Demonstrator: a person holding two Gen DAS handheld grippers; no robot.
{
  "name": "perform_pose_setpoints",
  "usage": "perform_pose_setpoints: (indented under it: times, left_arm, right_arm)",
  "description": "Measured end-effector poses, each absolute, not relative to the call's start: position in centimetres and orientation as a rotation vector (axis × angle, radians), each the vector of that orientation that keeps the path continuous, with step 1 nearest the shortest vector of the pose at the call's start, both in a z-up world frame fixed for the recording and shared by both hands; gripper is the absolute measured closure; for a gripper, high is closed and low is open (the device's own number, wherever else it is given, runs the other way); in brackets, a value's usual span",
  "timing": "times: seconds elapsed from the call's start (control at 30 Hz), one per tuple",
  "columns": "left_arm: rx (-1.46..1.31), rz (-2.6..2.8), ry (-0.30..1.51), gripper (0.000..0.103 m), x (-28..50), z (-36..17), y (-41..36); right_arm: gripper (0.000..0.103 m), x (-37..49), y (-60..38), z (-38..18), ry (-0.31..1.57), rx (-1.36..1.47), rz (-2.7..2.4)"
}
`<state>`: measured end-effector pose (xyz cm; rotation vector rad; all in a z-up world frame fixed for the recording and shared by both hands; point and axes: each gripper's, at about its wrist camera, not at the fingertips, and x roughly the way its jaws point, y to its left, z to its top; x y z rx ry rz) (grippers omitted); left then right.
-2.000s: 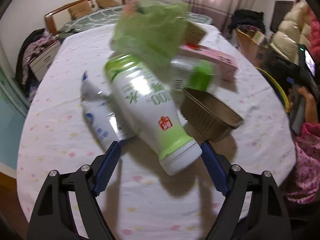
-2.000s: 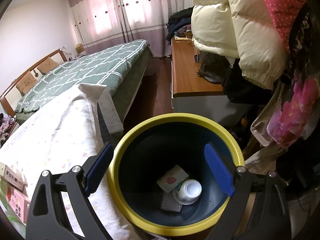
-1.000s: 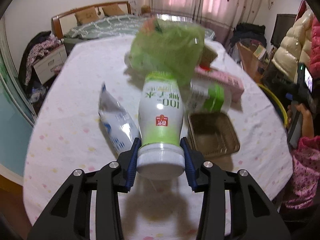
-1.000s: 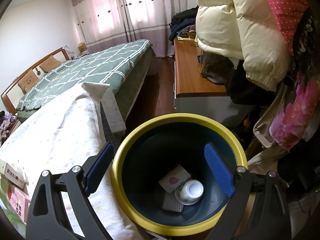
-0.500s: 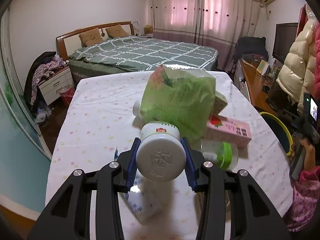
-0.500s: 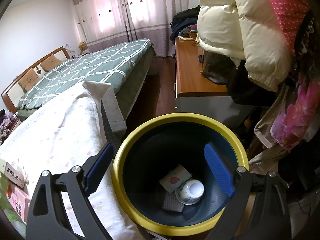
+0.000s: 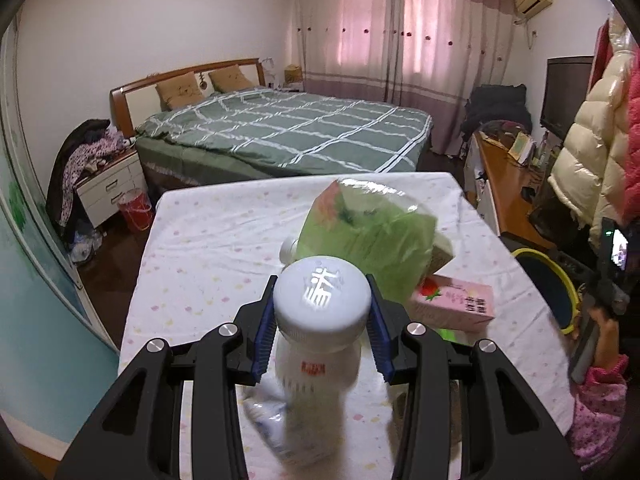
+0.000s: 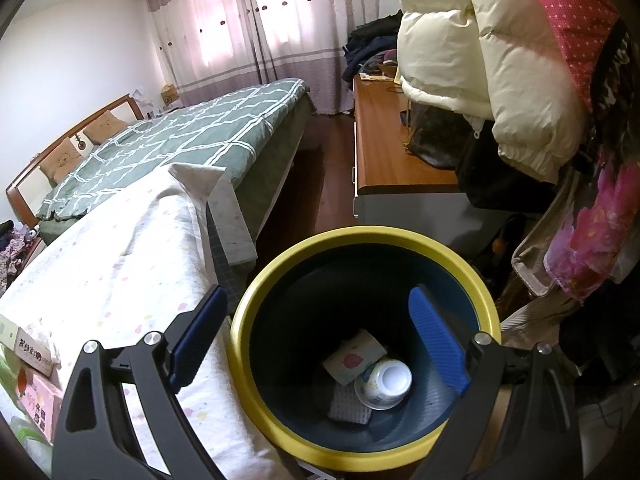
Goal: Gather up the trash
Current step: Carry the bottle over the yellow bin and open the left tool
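My left gripper [image 7: 322, 316] is shut on the white cap end of a green and white plastic bottle [image 7: 316, 360]. The bottle hangs down from the jaws above the table. Behind it on the table lie a green plastic bag [image 7: 368, 236], a pink carton [image 7: 456, 304] and a blue and white pouch [image 7: 264, 424]. My right gripper [image 8: 318, 336] stands open over the yellow-rimmed bin [image 8: 280, 400], with nothing between its fingers. Inside the bin lie a white cup [image 8: 384, 384], a small carton [image 8: 354, 356] and a white wrapper [image 8: 348, 404].
The table wears a white dotted cloth [image 7: 224, 248]. A green quilted bed [image 7: 280, 132] stands beyond it. A wooden desk [image 8: 392, 148] and hanging coats [image 8: 480, 60] crowd the right. A person's pink sleeve [image 7: 596, 412] shows beside the bin [image 7: 552, 288].
My left gripper closed on the bottle's cap end and lifted it off the table; the bottle swung to hang downward. The right gripper held still over the bin.
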<state>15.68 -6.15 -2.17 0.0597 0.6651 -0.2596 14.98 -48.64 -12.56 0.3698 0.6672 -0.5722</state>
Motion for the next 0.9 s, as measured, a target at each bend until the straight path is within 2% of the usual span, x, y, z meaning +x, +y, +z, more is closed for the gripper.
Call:
perform_pose_setpoints:
  times: [0.47, 0.9]
  left_arm:
    - [0.106, -0.446, 0.596, 0.062, 13.8, 2.0, -13.5]
    - [0.178, -0.700, 0.640, 0.062, 16.0, 1.0, -30.7]
  right_arm:
    - [0.016, 12.4, -48.5, -11.6, 0.644, 0.363, -0.531]
    - [0.016, 6.6, -51.9, -11.0, 0.612, 0.360, -0.568]
